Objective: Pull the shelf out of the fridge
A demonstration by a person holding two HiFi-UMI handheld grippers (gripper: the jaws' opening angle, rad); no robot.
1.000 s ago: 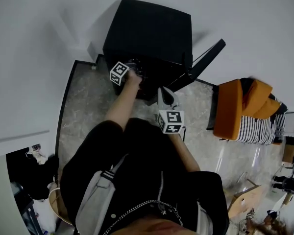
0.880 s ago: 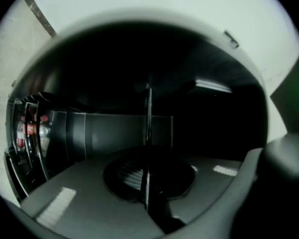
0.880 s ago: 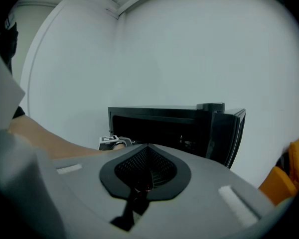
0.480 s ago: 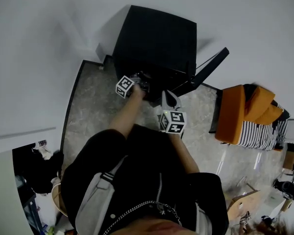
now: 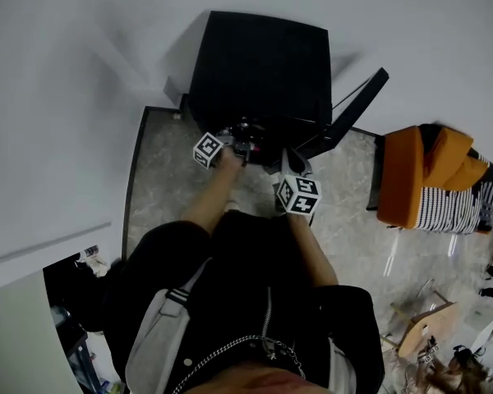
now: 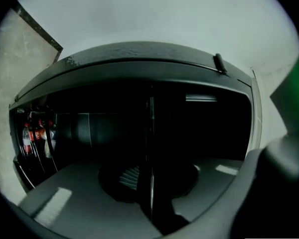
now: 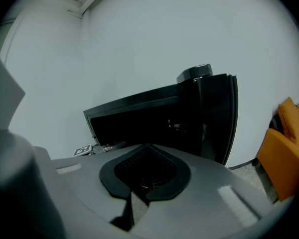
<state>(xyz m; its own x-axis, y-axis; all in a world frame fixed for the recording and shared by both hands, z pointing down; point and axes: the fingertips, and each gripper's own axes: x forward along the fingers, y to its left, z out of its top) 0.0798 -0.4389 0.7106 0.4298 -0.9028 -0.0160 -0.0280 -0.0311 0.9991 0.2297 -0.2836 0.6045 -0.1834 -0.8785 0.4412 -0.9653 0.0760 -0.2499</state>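
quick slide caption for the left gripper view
Left tongs, just opening, face the open fridge, dark inside; a thin upright edge stands between them, bottles at left.

Ahead of my left tongs the fridge mouth is open and dark; their jaws have just been opening, with the shelf's thin edge between them. Beyond my right tongs the swung-out door bars the way; bare floor lies free outside the left tongs.
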